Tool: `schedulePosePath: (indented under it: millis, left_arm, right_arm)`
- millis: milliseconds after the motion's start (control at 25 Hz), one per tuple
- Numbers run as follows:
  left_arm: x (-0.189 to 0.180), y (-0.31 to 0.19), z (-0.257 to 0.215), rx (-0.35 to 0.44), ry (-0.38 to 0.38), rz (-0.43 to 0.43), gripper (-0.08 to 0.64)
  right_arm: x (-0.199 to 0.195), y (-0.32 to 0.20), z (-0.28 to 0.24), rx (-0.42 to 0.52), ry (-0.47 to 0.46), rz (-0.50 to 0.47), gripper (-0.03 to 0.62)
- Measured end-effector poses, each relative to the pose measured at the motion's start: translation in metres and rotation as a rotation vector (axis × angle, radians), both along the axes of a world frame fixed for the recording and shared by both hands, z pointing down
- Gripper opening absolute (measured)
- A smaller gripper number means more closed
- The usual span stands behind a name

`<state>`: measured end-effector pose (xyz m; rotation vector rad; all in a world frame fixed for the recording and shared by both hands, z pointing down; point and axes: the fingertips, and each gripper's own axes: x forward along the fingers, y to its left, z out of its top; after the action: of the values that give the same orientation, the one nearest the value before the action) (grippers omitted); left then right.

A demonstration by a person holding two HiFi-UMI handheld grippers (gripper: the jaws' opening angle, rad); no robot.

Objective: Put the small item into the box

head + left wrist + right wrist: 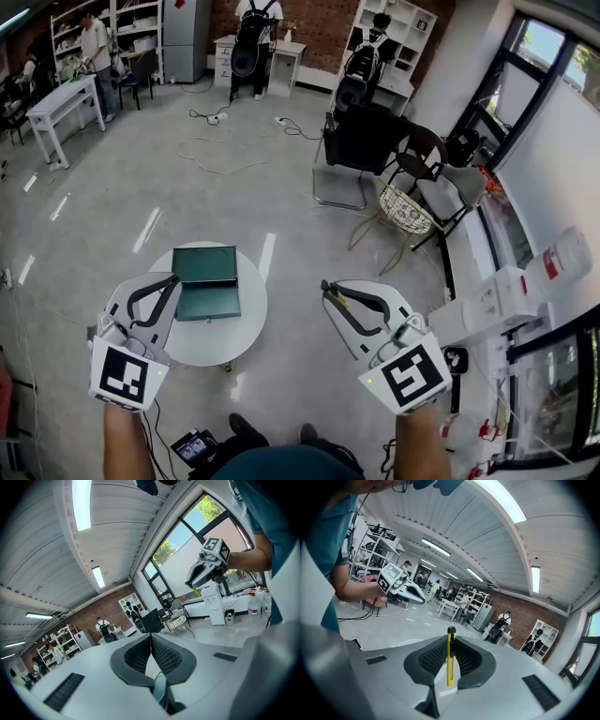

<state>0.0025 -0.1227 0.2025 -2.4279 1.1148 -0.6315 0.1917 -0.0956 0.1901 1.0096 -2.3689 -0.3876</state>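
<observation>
A green metal box (206,281) lies open on a small round white table (246,328), with its lid (205,263) folded back. My right gripper (330,288) hovers to the right of the table, off its edge. It is shut on a slim yellow utility knife (450,660), which stands upright between the jaws. The knife (339,296) shows as a thin yellow strip in the head view. My left gripper (172,280) is held over the table's left side, just left of the box. Its jaws are shut tip to tip with nothing between them (151,637).
Black chairs (361,145) and a wire basket (405,208) stand beyond the table to the right. A white water dispenser (492,305) and a window wall run along the right. Cables (211,117) trail on the floor, and people stand by shelves (398,37) at the back.
</observation>
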Motion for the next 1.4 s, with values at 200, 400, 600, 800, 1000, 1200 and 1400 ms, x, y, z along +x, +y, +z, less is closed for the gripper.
schedulePosePath:
  millis: [200,400,600,800,1000,1200,1400]
  left_arm:
    - [-0.024,-0.005,-0.002,0.008,0.020,0.010,0.020]
    - [-0.055,-0.013,0.005,0.016,0.030,-0.015,0.020]
    - [-0.113,-0.016,0.017,0.016,0.027,-0.121,0.020]
    - [-0.150,-0.019,0.026,-0.009,-0.023,-0.261,0.020]
    - [-0.163,-0.025,0.013,-0.015,-0.044,-0.386,0.020]
    - [-0.170,-0.056,0.013,-0.041,-0.044,-0.468,0.020]
    - [-0.160,-0.072,0.036,-0.070,-0.048,-0.526,0.020]
  right_arm:
    - [-0.026,-0.006,-0.010,0.018,0.028,0.000,0.071]
    - [-0.059,-0.023,-0.010,0.037,0.049,-0.045,0.071]
    - [-0.111,-0.054,-0.007,0.059,0.032,-0.142,0.071]
    - [-0.147,-0.091,0.009,0.054,0.006,-0.285,0.071]
    - [-0.174,-0.125,0.007,0.039,-0.027,-0.428,0.071]
    - [-0.198,-0.171,0.009,0.018,-0.027,-0.541,0.071]
    - [-0.202,-0.198,0.033,-0.011,-0.033,-0.620,0.071]
